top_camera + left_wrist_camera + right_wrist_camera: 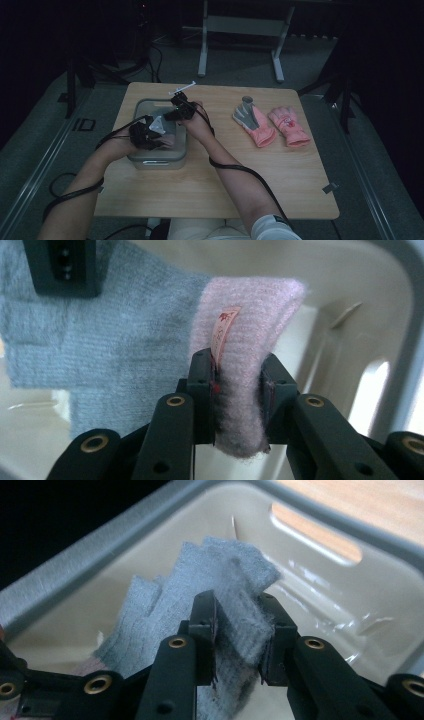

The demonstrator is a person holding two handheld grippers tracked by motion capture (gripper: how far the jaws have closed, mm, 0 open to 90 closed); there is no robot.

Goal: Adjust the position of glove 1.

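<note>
Inside the bin [141, 107] on the table [210, 190], a knit glove [125, 345], grey with a pink cuff [245, 340]. Left gripper [239, 390] clamped on the cuff (a small label [223, 332] beside one jaw), right gripper [239, 635] pinched shut on the grey fingers [220, 575]. Off to the right on the wood, well apart, two more pink gloves [270, 125] lying flat.

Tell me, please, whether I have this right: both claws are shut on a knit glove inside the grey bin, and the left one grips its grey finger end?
Not quite: the left claw grips the knit glove by its pink cuff, as the left gripper view shows. The right claw holds the grey finger end inside the grey bin.
</note>
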